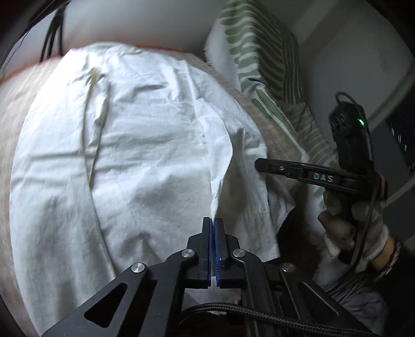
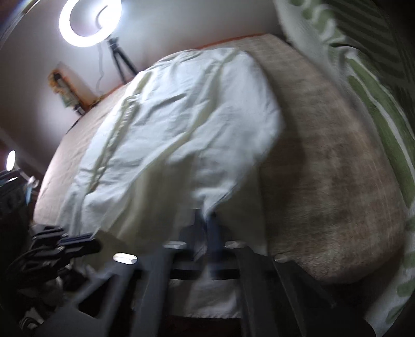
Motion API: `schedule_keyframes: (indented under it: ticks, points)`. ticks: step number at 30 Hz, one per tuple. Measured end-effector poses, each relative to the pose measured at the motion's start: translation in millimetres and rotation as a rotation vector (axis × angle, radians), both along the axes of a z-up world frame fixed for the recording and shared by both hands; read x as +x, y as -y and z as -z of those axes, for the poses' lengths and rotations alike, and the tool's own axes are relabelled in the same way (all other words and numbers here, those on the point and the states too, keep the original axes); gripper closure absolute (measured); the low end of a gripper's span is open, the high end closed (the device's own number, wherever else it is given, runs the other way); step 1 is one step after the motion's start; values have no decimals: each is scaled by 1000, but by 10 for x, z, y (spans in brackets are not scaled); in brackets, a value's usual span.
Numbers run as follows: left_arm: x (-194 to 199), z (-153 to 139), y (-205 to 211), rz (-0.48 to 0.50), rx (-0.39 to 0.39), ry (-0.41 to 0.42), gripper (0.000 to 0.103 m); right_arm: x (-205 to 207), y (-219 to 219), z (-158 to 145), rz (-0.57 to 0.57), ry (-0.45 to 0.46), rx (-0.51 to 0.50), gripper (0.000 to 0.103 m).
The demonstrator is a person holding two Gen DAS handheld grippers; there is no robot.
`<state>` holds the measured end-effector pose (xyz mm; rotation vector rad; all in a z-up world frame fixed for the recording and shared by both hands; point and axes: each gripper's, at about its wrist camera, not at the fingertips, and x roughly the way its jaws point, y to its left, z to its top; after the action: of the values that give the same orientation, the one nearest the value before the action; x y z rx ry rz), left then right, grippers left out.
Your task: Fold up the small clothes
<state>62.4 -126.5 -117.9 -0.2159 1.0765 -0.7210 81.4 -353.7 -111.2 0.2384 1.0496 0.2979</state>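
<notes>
A white garment (image 1: 135,145) lies spread on a tan surface (image 1: 15,109). My left gripper (image 1: 213,220) is shut on a raised fold of the garment near its front edge. My right gripper (image 1: 258,163) shows at the right of the left wrist view, its fingers against the garment's right edge. In the blurred right wrist view the right gripper (image 2: 206,217) is shut on the near edge of the garment (image 2: 181,124), which lies on the tan surface (image 2: 324,160).
A green and white striped cushion (image 1: 262,49) stands at the back right, and also shows in the right wrist view (image 2: 368,77). A ring light on a tripod (image 2: 89,23) stands at the far left. The left gripper (image 2: 70,246) shows at the lower left.
</notes>
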Motion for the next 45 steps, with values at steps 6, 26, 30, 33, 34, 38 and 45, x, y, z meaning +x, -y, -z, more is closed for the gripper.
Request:
schedule_keyframes:
  ticks: [6, 26, 30, 33, 34, 38, 45]
  points:
    - [-182, -55, -204, -83, -107, -65, 103, -69, 138, -291, -32, 26, 84, 103]
    - [-510, -338, 37, -31, 238, 316, 78, -105, 76, -157, -1, 1, -174, 90]
    - [-507, -380, 53, -23, 220, 319, 75, -157, 170, -239, 17, 25, -146, 88]
    - [-503, -410, 118, -1, 197, 330, 69, -223, 232, -355, 19, 65, -122, 70]
    - [-489, -416, 149, 6, 183, 331, 66, -260, 244, -405, 14, 86, -118, 65]
    - [-418, -400, 342, 30, 137, 310, 64, -406, 327, -573, -4, 161, -93, 55]
    - [-361, -233, 990, 119, 124, 297, 48, -440, 574, -583, 26, 174, -56, 44]
